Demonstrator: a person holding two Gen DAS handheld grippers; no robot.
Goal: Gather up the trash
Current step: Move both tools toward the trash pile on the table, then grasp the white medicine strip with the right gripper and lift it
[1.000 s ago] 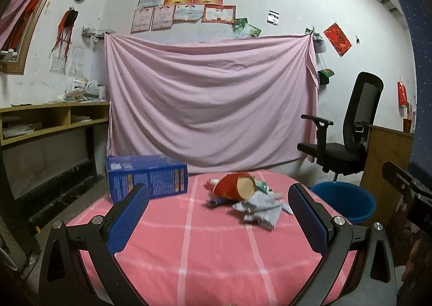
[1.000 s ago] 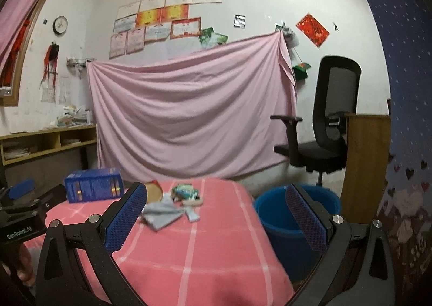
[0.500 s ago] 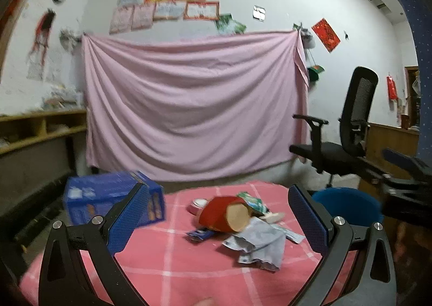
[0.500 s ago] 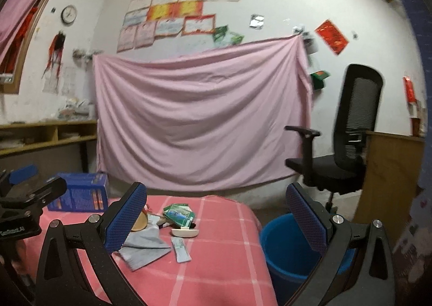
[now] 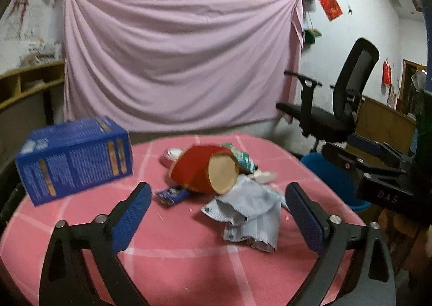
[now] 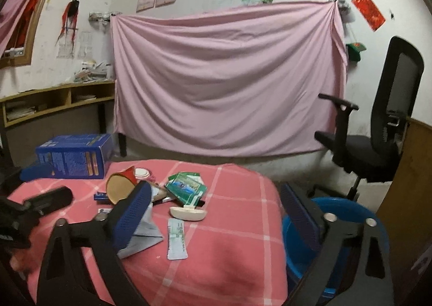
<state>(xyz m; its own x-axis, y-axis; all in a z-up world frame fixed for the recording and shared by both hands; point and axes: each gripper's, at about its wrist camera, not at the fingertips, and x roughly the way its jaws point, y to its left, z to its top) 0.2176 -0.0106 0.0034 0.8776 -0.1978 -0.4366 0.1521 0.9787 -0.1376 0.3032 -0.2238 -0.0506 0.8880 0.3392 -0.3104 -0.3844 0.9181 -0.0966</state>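
Over the pink-checked desk [image 5: 189,260], both grippers are now much nearer the litter than a second ago, when the pile sat small and far off. The left gripper [image 5: 216,211] has swung in so the red cup [image 5: 197,171] and the crumpled grey wrapper [image 5: 251,214] lie just ahead of its tips. Its jaws are narrowing from full spread, yet they stand wide and nothing is pinched between them. The right gripper [image 6: 216,214] has dropped its gaze from the wall to the desk edge; its jaws are closing a touch too, and they are empty, with the white scoop [image 6: 189,214] and the flat sachet [image 6: 176,238] lying beyond the tips. That reads to me as the approach ending and the first pick about to be chosen. No piece has been lifted yet.

Containers next. The blue bucket [image 6: 348,214] stands on the floor just beside the desk on the right, under the right gripper's far finger; what shows of its inside looks empty, though much is hidden. The blue box [image 5: 73,160] rests at the left rear of the desk, closed as far as I can tell. The green pouch [image 6: 186,187] lies flat behind the scoop.
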